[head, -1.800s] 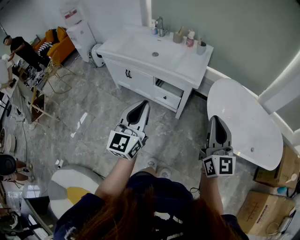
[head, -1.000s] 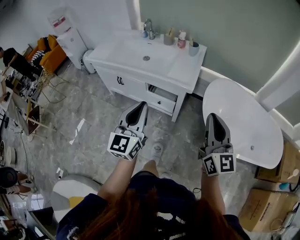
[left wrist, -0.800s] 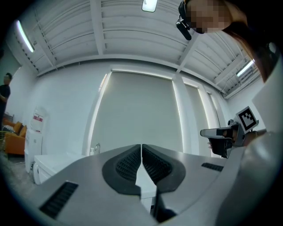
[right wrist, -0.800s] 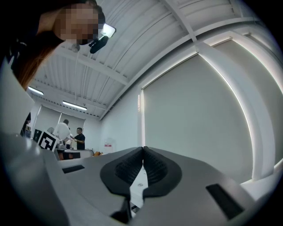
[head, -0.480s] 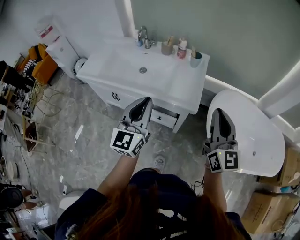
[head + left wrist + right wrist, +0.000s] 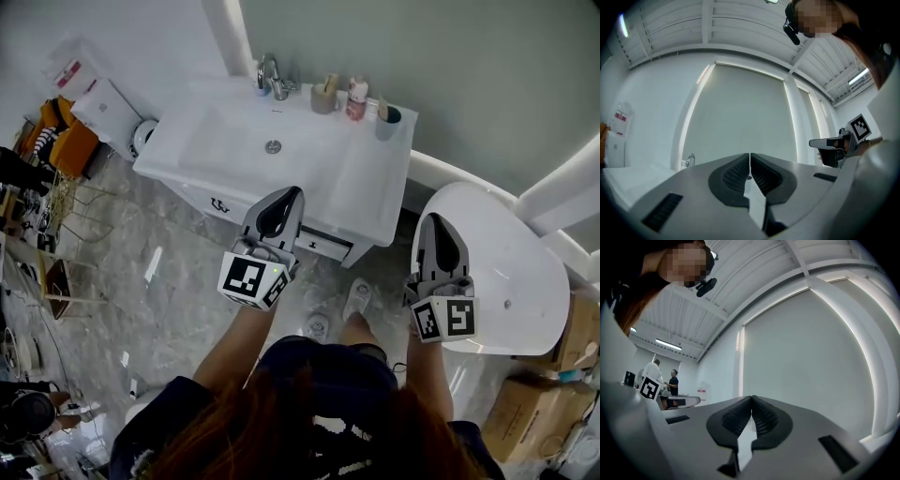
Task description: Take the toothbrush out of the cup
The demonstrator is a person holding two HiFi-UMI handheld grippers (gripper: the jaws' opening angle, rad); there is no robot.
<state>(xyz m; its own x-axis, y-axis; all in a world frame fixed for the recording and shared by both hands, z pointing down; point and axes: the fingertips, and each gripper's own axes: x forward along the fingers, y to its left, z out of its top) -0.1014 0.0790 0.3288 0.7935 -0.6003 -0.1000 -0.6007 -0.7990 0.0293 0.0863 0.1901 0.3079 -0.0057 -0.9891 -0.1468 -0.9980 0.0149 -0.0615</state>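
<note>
Your jaws: closed, empty.
Open left gripper (image 6: 292,193) or right gripper (image 6: 433,218); pinch the likely light, stiff toothbrush (image 6: 381,106) above its cup (image 6: 387,125).

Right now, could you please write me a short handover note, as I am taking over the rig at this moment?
Left gripper: shut, empty, held level in front of the vanity.
Right gripper: shut, empty, alongside it, by the round table.
Things: a tan cup and a grey cup stand at the vanity's back, right of the faucet, with a bottle between them. Each cup holds something upright; it is too small to tell which is the toothbrush.
Done: nothing; neither gripper is at the cups.
Left: reach in, open a gripper, grip the toothbrush, lift it out.
</note>
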